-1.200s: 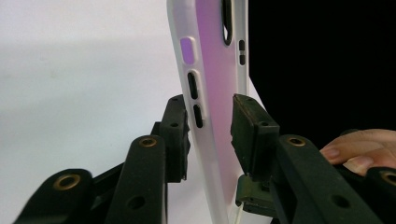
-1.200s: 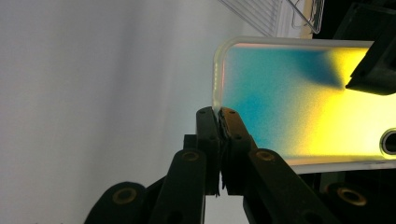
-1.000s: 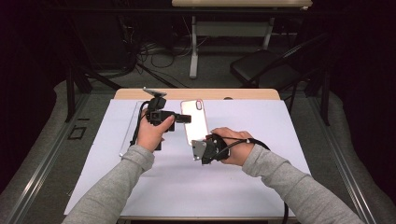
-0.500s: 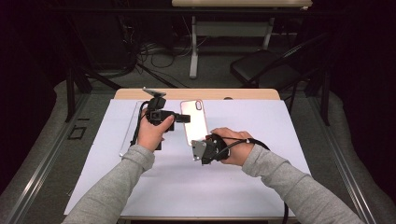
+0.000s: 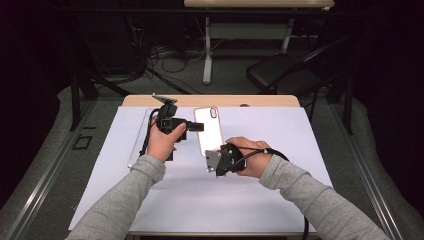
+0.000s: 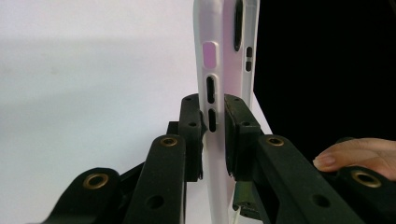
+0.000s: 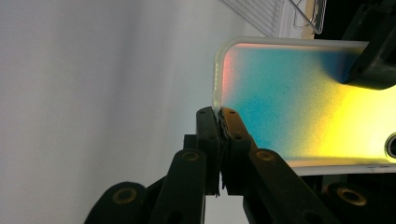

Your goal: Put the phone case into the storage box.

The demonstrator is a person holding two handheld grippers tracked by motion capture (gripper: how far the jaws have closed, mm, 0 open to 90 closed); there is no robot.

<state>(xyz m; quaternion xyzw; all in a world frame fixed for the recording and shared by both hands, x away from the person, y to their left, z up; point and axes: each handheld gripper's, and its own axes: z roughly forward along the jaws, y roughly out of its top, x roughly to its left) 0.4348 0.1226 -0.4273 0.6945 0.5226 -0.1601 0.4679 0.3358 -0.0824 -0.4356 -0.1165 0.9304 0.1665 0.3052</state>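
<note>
- Nearest the person, the right gripper (image 5: 216,161) sits low on the white mat (image 5: 300,150), with its jaws pinched tight on the near end of the phone case (image 5: 208,131).
- In the right gripper view the two jaws are practically together, nipping the clear edge at a rounded corner of the case (image 7: 299,102), whose surface shimmers teal to yellow.
- The case lies flat in the middle of the mat. Its long axis runs away from the person, and the camera cutout sits at the far end.
- A bit further out, the left gripper (image 5: 192,126) comes in from the case's left side and is closed down on that long edge.
- In the left gripper view the jaws have a narrow gap that is taken up by the case (image 6: 219,70). They clamp its side wall right at the button slots, and the case looks pale pink and translucent here.
- To the left of that hand a clear flat tray-like thing (image 5: 136,150) lies on the mat, also lengthwise.
- Past the mat is the wooden table (image 5: 270,101) edge, and beyond that a dark chair (image 5: 280,72) on the floor.
</note>
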